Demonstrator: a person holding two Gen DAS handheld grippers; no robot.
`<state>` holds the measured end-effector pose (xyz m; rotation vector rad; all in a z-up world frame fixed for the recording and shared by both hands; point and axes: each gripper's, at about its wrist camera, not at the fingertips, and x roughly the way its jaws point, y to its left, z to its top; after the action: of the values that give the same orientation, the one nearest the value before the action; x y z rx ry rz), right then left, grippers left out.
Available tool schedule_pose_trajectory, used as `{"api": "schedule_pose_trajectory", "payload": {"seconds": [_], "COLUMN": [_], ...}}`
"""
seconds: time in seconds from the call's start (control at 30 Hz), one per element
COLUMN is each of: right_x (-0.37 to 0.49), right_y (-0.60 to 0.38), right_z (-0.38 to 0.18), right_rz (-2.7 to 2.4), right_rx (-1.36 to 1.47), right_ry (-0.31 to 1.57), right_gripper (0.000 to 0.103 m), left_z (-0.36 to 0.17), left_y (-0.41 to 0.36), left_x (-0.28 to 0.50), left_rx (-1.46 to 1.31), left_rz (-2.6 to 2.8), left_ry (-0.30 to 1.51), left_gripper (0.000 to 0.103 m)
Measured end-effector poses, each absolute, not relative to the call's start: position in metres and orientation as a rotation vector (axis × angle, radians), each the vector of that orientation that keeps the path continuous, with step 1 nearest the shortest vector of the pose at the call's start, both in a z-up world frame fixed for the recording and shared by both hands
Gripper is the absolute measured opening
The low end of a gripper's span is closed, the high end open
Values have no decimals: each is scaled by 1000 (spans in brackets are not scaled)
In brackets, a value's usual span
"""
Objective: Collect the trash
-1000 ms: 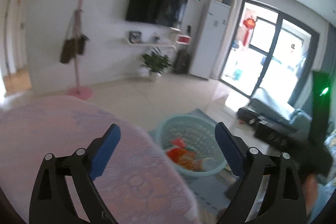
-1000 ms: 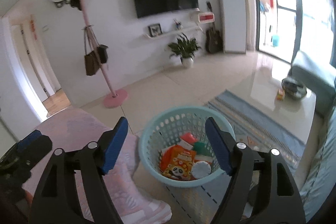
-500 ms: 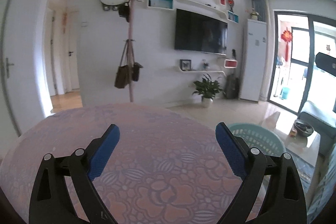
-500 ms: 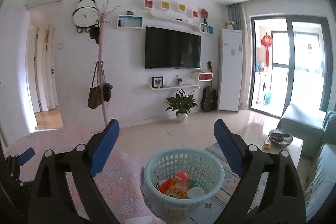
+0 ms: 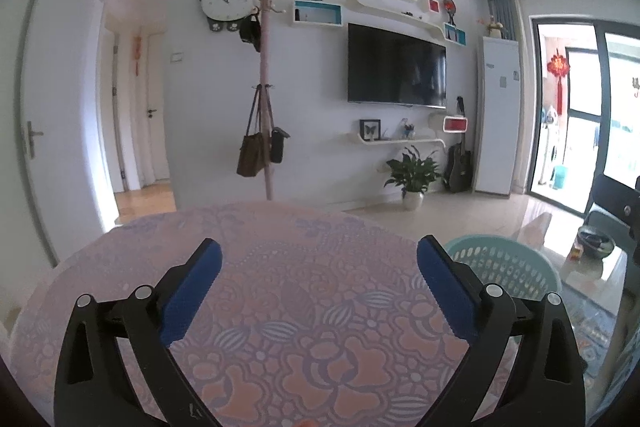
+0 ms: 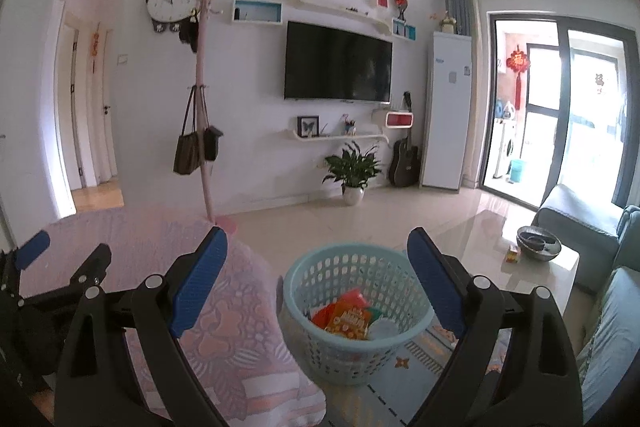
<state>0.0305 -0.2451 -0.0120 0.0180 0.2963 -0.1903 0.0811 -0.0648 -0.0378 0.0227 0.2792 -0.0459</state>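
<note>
Tools both spread wide with nothing between the pads: left tool (image 5: 318, 277) sits over the pink floral-cloth surface (image 5: 280, 307), right tool (image 6: 316, 269) straddles the surface's right edge and the light-blue basket (image 6: 320, 339). Basket stands on the floor rug just right of the surface, holding the trash (image 6: 348, 319): orange wrappers, something green and a white lid. Far wall: coat stand (image 6: 202, 107) with bags, TV (image 6: 338, 63), potted plant (image 6: 352, 171) on the floor.
</note>
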Motion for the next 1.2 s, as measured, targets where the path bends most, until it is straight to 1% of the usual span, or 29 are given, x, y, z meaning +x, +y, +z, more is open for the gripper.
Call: {"api": "schedule_pose_trajectory", "payload": {"seconds": [0.33,1.2], "right_x": [45,48], "right_y": [-249,-250], "right_z": [-32,-36], "right_rz": [-183,-167], "right_rx": [29,46], "right_ry": [360,381], "right_gripper": [87,87], "left_z": [-39,-43], "left_y": [-62,-59], "left_x": [85,86], "left_rx": [21,4], "left_rz": [-31,-66], "left_ry": [310,335], "left_gripper": [95,95]}}
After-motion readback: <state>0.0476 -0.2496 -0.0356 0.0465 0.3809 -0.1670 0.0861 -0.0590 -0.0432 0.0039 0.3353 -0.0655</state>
